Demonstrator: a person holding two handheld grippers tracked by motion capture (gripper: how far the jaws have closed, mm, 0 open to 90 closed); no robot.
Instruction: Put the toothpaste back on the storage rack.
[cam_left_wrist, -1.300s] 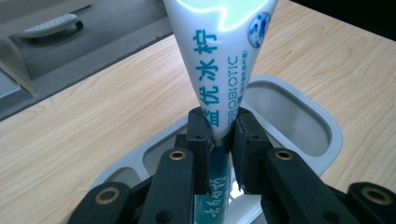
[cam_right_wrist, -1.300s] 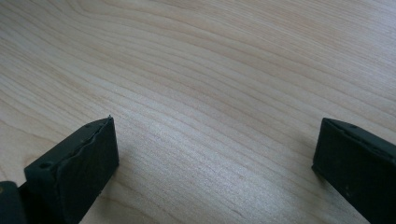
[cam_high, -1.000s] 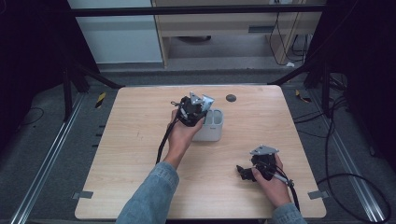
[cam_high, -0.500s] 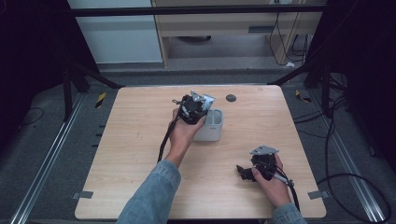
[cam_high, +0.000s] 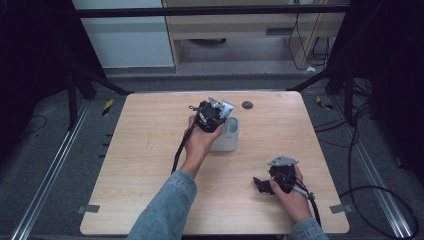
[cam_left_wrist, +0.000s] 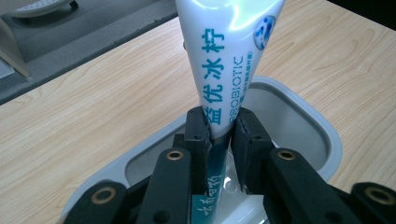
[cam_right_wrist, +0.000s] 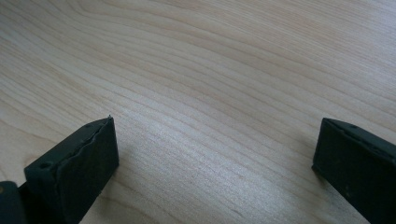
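A white toothpaste tube (cam_left_wrist: 224, 60) with teal print is pinched between the jaws of my left gripper (cam_left_wrist: 219, 128), which is shut on it. The tube's lower end reaches down into a grey-white open container (cam_left_wrist: 299, 116). In the high view the left gripper (cam_high: 212, 115) hovers at the container (cam_high: 227, 142) near the table's middle. My right gripper (cam_high: 260, 184) rests low at the front right of the table, pointing left. Its jaws (cam_right_wrist: 215, 158) stand wide open over bare wood with nothing between them.
A small dark round disc (cam_high: 247, 105) lies near the table's far edge. The light wooden table (cam_high: 150, 150) is ringed by dark floor and metal rails. Black cables trail from both grippers.
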